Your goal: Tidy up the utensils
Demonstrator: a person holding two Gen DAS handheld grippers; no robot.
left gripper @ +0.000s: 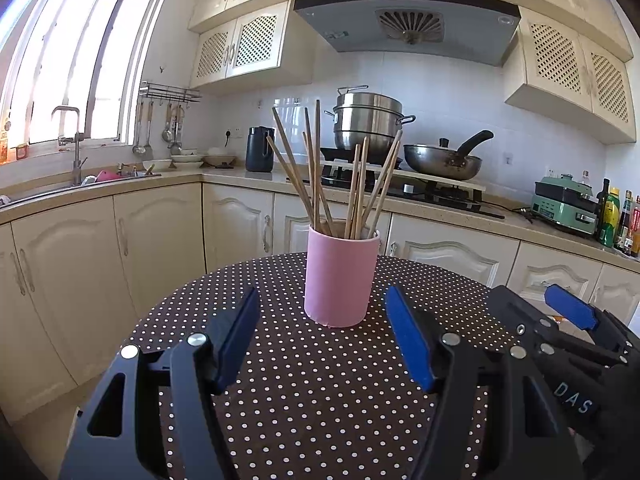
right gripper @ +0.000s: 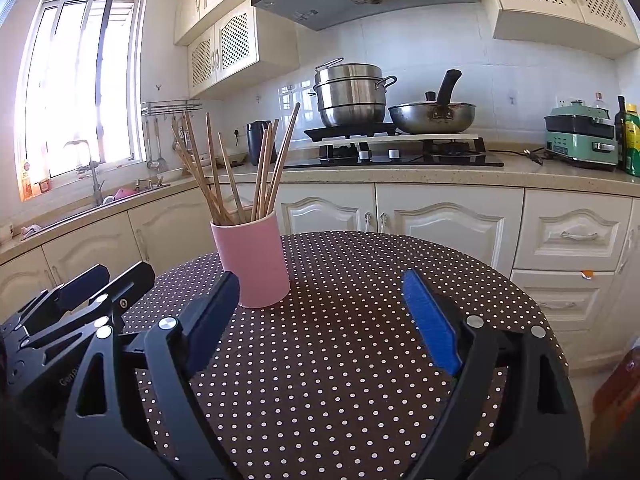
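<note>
1. On a round tabletop [left gripper: 320, 400] covered in a dark brown cloth with white dots, a pink cylindrical holder [left gripper: 340, 278] stands upright near the far edge.
2. A bundle of wooden chopsticks [left gripper: 344, 184] stands in the holder, fanning outward above its rim.
3. My left gripper [left gripper: 324, 344] points at the holder from the near side. Its jaws stand apart with nothing between them, and the holder sits just beyond their blue-padded tips, not touching them.
4. My right gripper [right gripper: 324, 316] hovers to the right of the left one. Its jaws are spread wider and are empty too. From its own camera, the holder stands ahead and to the left, close to the tip of the left finger; I cannot tell whether they touch.
5. Each gripper appears in the edge of the other's camera view, showing them side by side above the near half of the tabletop.
6. Behind the tabletop runs a kitchen counter [right gripper: 440, 170] with cream cabinets, a gas stove, a stacked steel steamer pot [left gripper: 366, 122] and a frying pan [left gripper: 444, 158] with a black handle.
7. A sink [left gripper: 100, 180] lies under a bright window at the left.
</note>
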